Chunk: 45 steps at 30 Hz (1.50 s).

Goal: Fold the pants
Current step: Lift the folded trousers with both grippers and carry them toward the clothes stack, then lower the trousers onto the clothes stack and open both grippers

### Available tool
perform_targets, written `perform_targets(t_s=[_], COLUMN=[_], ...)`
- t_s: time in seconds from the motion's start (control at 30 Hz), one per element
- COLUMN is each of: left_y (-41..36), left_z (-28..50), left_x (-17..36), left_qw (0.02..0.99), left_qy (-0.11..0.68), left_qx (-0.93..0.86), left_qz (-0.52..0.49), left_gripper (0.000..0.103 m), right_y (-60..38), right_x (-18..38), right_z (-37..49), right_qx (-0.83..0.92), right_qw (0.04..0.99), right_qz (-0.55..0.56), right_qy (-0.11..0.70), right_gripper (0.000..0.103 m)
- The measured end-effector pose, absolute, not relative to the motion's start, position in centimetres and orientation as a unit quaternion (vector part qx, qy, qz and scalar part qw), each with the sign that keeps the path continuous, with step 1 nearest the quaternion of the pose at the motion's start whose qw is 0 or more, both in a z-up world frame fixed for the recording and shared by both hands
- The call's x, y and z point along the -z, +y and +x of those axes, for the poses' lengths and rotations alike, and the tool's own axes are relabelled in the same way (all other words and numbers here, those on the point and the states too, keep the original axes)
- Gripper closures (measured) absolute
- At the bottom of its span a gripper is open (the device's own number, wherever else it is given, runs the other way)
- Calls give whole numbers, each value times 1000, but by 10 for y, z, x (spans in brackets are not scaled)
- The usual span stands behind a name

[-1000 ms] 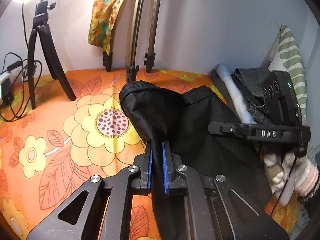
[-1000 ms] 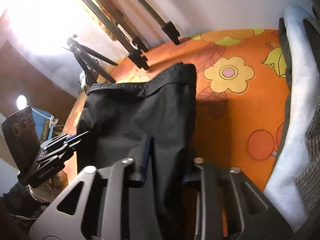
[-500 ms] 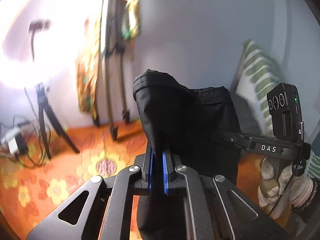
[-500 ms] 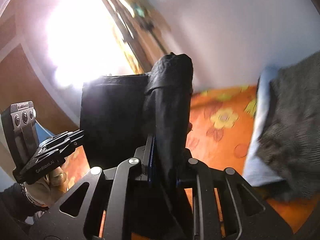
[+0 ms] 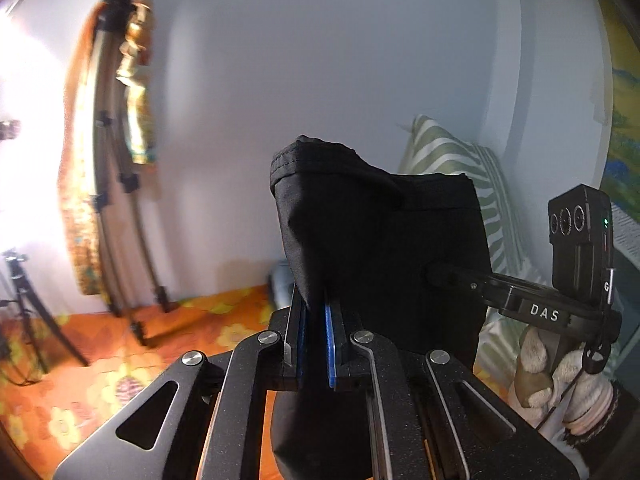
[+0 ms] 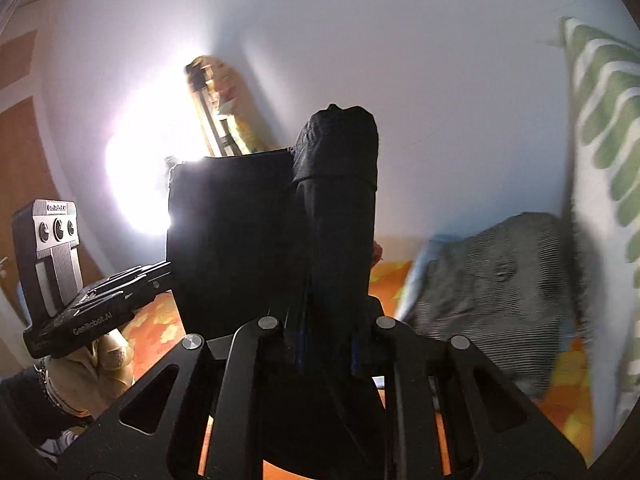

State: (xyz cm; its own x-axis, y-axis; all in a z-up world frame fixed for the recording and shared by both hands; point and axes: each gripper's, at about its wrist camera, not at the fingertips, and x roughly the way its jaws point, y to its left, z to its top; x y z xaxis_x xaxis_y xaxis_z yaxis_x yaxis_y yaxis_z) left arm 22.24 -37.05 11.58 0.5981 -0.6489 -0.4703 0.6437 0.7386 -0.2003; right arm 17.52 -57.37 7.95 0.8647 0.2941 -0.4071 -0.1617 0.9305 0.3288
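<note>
The black pants [image 5: 384, 240] hang in the air, held up off the orange flowered bedspread [image 5: 100, 364]. My left gripper [image 5: 316, 344] is shut on one edge of the cloth between its blue pads. My right gripper [image 6: 326, 344] is shut on the other edge, and the pants [image 6: 256, 240] stretch between the two. In the left wrist view the right gripper's body [image 5: 540, 312] reaches into the cloth from the right. In the right wrist view the left gripper's body [image 6: 92, 312] reaches in from the left. The lower part of the pants is hidden below the grippers.
A green striped pillow [image 5: 460, 168] and a grey knitted cloth [image 6: 500, 292] lie on the right. Tripod legs with a yellow patterned cloth [image 5: 116, 160] lean on the white wall at the left, by a bright lamp [image 6: 160, 176]. A small tripod [image 5: 24, 312] stands at far left.
Both grippers have lifted the pants up off the bedspread. The views tilted up from the bed toward the wall. Both grips stayed shut.
</note>
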Motion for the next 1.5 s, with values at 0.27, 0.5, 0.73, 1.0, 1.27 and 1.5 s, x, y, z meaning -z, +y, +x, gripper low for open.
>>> perform_targets(t_s=[0.27,0.5,0.73,1.0,1.27,1.5], left_y=[-430,-468,-504,-509,-498,-500], left_z=[251,296,343,373,352,326], left_x=[-117,-99,-49,-9,2,2], left_qw=[876,870,865,875,869,857], left_qy=[279,294,333,353,352,347], left_qx=[393,394,375,330,347,375], left_qz=[-17,-27,-20,6,32,68], left_gripper=[97,97,97,97,97,97], right_y=[-623,-665,-711,-732,-716,-689], right_x=[-96,-88,-33,15,-12,-22], right_z=[188,238,310,347,323,299], right_qx=[-59,-38,-12,66,125,86], right_qw=[958,953,932,919,937,954], right_qz=[141,141,173,155,81,48], right_qy=[241,264,318,357,316,282], right_gripper=[87,87,87,83,55,55])
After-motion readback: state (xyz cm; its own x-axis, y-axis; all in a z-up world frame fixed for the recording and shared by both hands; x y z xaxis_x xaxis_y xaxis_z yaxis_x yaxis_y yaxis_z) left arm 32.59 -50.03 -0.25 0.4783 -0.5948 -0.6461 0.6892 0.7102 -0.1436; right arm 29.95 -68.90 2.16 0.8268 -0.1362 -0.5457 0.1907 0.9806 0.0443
